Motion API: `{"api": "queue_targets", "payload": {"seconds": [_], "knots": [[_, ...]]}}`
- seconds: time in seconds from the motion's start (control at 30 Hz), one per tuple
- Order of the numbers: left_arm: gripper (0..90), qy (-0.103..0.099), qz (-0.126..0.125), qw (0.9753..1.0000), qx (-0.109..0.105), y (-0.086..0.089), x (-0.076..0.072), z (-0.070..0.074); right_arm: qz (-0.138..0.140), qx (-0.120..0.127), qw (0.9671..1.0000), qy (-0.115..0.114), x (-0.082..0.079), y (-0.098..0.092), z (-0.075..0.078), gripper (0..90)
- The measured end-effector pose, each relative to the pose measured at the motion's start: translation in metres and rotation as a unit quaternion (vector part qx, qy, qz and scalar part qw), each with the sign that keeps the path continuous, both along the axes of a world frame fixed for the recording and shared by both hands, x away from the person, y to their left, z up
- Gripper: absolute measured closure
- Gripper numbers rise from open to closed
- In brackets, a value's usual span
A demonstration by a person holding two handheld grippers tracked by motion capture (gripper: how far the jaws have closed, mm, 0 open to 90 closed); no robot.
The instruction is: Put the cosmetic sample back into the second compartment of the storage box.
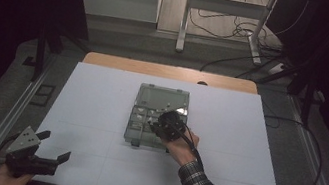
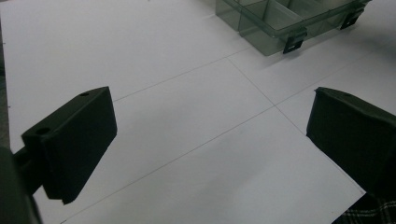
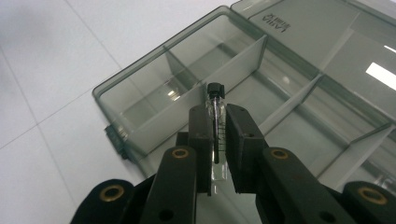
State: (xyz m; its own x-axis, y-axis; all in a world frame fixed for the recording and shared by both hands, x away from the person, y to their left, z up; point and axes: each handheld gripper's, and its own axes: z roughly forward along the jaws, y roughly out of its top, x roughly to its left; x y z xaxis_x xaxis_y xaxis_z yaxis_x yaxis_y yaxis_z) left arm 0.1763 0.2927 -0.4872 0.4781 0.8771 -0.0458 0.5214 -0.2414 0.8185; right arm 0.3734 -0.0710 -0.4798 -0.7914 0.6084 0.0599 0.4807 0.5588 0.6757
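My right gripper (image 3: 217, 140) squeezes a little glass vial (image 3: 216, 122) with a black cap. The vial stands up between my fingers (image 3: 201, 135). Just past them sits the clear box (image 3: 154, 100), its small rooms open. My left gripper (image 2: 210, 135) is wide open, holding nothing, over the white board (image 2: 140, 60).

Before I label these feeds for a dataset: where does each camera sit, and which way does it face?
High view: above the person's side, looking forward and down on the white table; forearms, left gripper, right gripper show.
Left gripper view: rides the left gripper, over bare table; jaws wide apart.
Right gripper view: rides the right gripper, jaws clamping a small vial over the clear compartment box.
All three share the box.
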Motion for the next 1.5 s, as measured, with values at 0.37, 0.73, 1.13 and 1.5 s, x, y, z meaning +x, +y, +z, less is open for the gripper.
{"api": "queue_targets", "payload": {"seconds": [0.37, 0.73, 1.13, 1.5], "knots": [[2.2, 0.0, 0.001, 1.0, -0.004, 0.001, 0.0, 0.0, -0.012, 0.002, 0.9999, -0.005, 0.015, 0.006, 0.003, 81.4], [2.2, 0.001, 0.003, 1.0, -0.005, 0.001, 0.0, 0.0, -0.02, -0.008, 0.9997, -0.008, 0.028, 0.013, 0.0, 81.4], [2.1, 0.002, 0.005, 1.0, -0.008, 0.002, 0.0, 0.0, -0.03, -0.014, 0.9994, -0.012, 0.04, 0.02, -0.003, 81.3], [2.1, 0.002, 0.005, 1.0, -0.008, 0.002, 0.001, 0.0, -0.042, -0.018, 0.9989, -0.008, 0.049, 0.022, -0.011, 81.0]]}}
